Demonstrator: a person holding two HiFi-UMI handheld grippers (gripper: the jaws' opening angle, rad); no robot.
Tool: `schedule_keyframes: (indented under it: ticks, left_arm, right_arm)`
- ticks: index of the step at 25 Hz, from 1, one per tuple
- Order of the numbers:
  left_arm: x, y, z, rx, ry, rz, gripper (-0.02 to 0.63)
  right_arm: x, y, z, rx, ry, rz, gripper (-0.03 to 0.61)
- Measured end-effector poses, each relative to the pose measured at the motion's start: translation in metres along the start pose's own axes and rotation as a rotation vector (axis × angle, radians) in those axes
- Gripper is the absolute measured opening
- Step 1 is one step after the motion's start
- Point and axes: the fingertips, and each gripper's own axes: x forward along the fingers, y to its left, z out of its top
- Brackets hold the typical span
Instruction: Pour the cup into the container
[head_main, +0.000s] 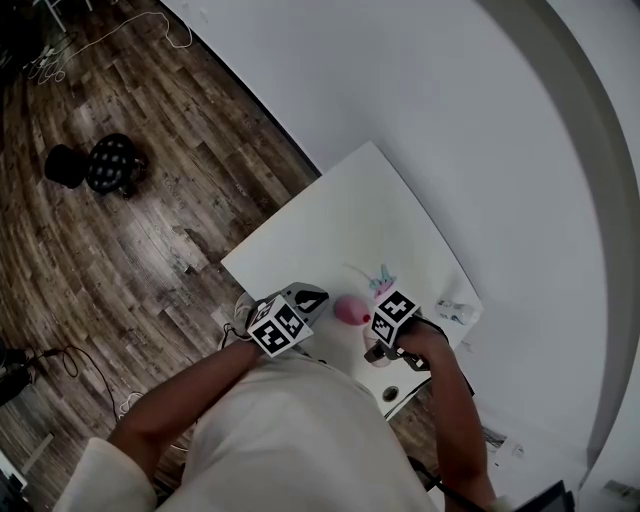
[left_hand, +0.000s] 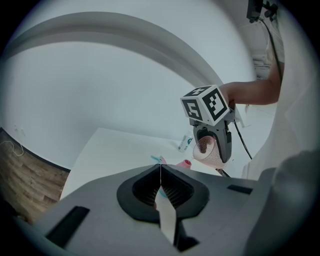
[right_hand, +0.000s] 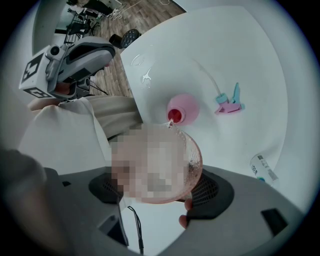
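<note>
Some grains lay in the tilted cup (left_hand: 207, 150) grasped by the right gripper (right_hand: 160, 195) over the container (right_hand: 182, 107), so pouring seemed unfinished; the left gripper (left_hand: 161, 187) was clenched, empty.

You are holding two grippers, one left gripper (left_hand: 160, 172) and one right gripper (right_hand: 162, 192), and each is carrying one marker cube (head_main: 278, 325), making two cubes. You are working with one cup (right_hand: 192, 155) and one pink container (right_hand: 182, 107). One white table (head_main: 340, 215) is bearing one small labelled bottle (right_hand: 262, 167) and one teal-and-pink clip (right_hand: 231, 102).
</note>
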Motion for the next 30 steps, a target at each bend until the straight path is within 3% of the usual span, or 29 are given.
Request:
schedule_keyframes:
  ticks: [30]
  left_arm:
    - [-0.0060, 0.0040, -0.0034, -0.007, -0.014, 0.005, 0.011]
  right_arm:
    - [-0.0049, 0.0070, 0.0036, -0.011, 0.054, 0.021, 0.371]
